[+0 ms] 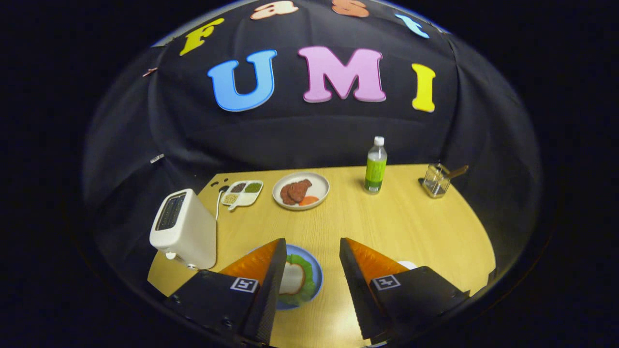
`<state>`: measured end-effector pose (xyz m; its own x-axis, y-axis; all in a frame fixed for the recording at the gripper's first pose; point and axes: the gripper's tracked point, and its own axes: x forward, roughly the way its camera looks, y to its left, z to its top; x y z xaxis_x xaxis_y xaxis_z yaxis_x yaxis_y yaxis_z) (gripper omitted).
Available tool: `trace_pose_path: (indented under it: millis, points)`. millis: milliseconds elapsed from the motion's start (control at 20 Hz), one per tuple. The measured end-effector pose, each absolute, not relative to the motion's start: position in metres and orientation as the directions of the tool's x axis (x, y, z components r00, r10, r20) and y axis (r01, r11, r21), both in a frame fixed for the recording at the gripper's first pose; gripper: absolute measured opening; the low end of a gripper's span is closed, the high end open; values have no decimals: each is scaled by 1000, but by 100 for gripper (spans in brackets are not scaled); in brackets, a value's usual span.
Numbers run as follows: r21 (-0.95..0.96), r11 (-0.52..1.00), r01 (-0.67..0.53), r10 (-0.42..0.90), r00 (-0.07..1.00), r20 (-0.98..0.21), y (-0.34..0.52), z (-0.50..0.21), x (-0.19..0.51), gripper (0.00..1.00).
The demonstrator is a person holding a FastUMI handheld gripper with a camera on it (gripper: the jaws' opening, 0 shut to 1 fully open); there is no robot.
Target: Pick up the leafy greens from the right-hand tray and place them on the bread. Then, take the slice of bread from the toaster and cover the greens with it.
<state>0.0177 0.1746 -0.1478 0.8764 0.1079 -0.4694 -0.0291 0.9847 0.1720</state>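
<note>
Claw [312,251] spread wide above the pale wood-grain worktop [396,227], gripping nothing, a square black-and-white marker on each finger. Between the fingers, partly behind the left one, a blue plate [315,273] with a slice of bread [293,279] lying on top of leafy greens [305,285]. Just left of the fingers, a white toaster [184,228]. Beyond them, a four-part tray [242,192] of small foods, a white plate [301,190] of brown and orange pieces, a green-labelled bottle [375,166], its print too small to read, and a clear holder [435,181] with a stick. Black cloth wall behind.
</note>
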Motion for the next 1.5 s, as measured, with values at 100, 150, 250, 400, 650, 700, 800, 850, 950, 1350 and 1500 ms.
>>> trace_pose_path:
  millis: [100,150,250,400,650,700,800,850,950,1350,1500]
  points:
    - [141,990,-6,64,910,-409,157,-106,2,77]
    - [128,992,7,42,926,-375,147,-85,-7,81]
    - [129,991,29,16,942,-334,129,-58,-18,92]
    - [173,984,31,19,959,-283,101,-32,-28,98]
    - [218,974,-60,109,970,-219,53,-21,-43,97]
    - [201,976,-88,131,969,-211,43,-21,-48,97]
    - [144,981,-133,159,969,-189,20,-21,-58,96]
    - [121,981,-150,171,968,-183,11,-22,-63,96]
    - [90,980,-176,188,969,-161,-3,-20,-72,96]
    - [99,971,-215,227,966,-122,-32,-24,-89,97]
    - [116,968,-222,235,965,-116,-28,-23,-89,97]
